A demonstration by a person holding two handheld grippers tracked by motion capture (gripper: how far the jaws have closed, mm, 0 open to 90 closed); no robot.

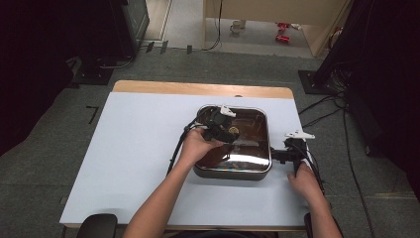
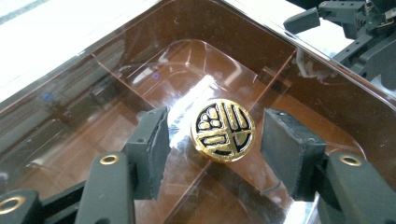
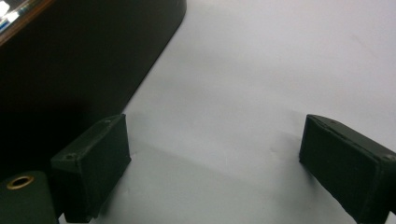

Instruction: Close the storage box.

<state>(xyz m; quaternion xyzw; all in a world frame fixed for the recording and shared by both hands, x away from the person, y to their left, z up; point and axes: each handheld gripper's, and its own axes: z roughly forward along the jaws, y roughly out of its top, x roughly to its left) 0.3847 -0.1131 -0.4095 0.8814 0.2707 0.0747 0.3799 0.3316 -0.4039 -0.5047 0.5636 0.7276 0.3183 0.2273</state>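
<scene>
Hovering over the square box with a clear brown plastic lid [image 1: 257, 130], the left gripper [image 2: 212, 140] has its jaws spread, and the round gold knob with a black emblem [image 2: 223, 130] sits between its pads [image 2: 154, 140] without touching either. Off to the box's side, the right gripper [image 3: 212, 168] rests low over the pale blue tabletop [image 3: 261, 84], jaws wide apart and gripping nothing, the box's dark wall [image 3: 70, 70] just beside one pad
</scene>
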